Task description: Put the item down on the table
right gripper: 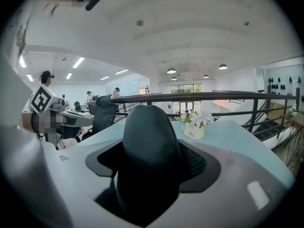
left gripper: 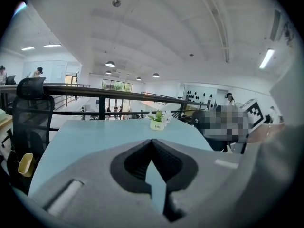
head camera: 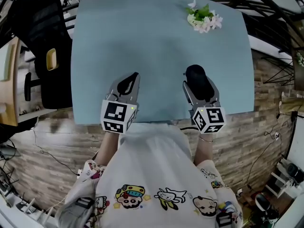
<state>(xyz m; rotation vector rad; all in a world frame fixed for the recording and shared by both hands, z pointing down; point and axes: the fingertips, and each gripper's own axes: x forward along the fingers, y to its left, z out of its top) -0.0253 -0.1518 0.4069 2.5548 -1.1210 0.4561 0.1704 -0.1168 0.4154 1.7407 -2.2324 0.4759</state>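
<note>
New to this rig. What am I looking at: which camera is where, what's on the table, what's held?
No robot: a person holds a hand-held gripper in each hand. The head view is from a camera on the person's head, looking steeply down; the other two are from cameras riding on each gripper, looking along its jaws. On the light blue table stands a small flower pot, at the far right; a black office chair stands beside its left edge. The left hand-held gripper has its jaws together, empty. The right hand-held gripper is closed on a black rounded item, perhaps a computer mouse, near the table's front edge.
</note>
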